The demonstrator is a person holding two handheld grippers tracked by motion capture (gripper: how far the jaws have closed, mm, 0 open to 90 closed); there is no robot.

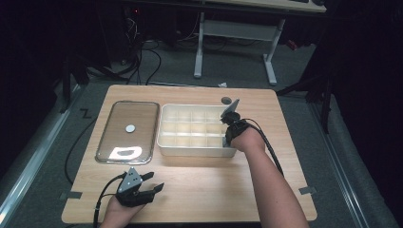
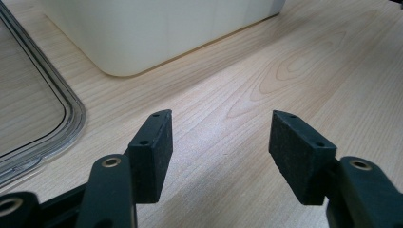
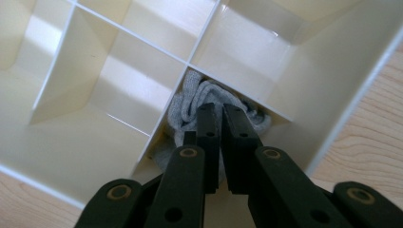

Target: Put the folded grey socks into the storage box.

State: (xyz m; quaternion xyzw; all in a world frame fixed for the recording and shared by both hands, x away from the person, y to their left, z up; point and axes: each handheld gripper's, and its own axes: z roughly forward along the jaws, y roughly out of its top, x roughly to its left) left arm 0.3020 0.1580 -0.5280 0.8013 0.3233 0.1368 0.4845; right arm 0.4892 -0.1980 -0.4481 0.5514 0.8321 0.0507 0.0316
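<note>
Clear lid (image 1: 127,132) flat on table (image 1: 199,187), just beside 9 o'clock side of divided box; small white disc (image 1: 130,128) near lid's centre (on it or under it, cannot tell); bright glare patch toward lid's 6 o'clock end. Dark round spot (image 1: 226,100) on tabletop near 12 o'clock edge. White desk frame (image 1: 235,38) and loose cables (image 1: 147,57) on floor beyond 12 o'clock edge.

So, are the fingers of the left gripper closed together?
No, the left gripper has its fingers wide apart above the bare table.
</note>
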